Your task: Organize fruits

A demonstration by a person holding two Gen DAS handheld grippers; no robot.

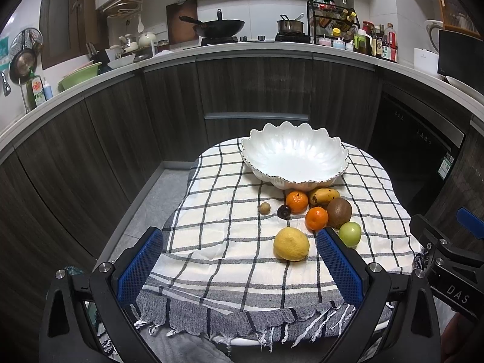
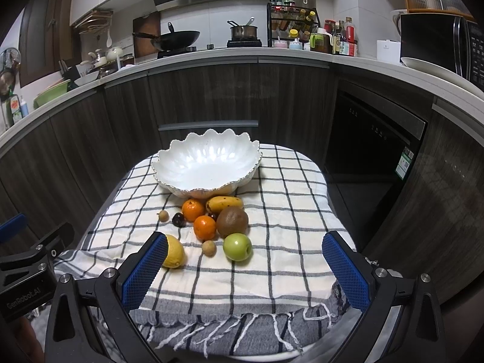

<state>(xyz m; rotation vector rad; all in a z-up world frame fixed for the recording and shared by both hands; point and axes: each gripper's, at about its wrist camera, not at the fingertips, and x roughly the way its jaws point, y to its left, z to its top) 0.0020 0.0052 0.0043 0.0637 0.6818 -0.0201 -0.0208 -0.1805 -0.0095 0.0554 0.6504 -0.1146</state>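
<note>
A white scalloped bowl stands empty at the far side of a checked cloth. In front of it lie a mango, two oranges, a kiwi, a green apple, a lemon, a dark plum and small brown longans. My left gripper is open near the cloth's front edge, the lemon just ahead between its fingers. My right gripper is open too, behind the apple.
The checked cloth covers a small round table with fringe hanging over the front. Dark kitchen cabinets curve around behind it, with a counter holding a wok, a pot and bottles. A dishwasher door stands at the right.
</note>
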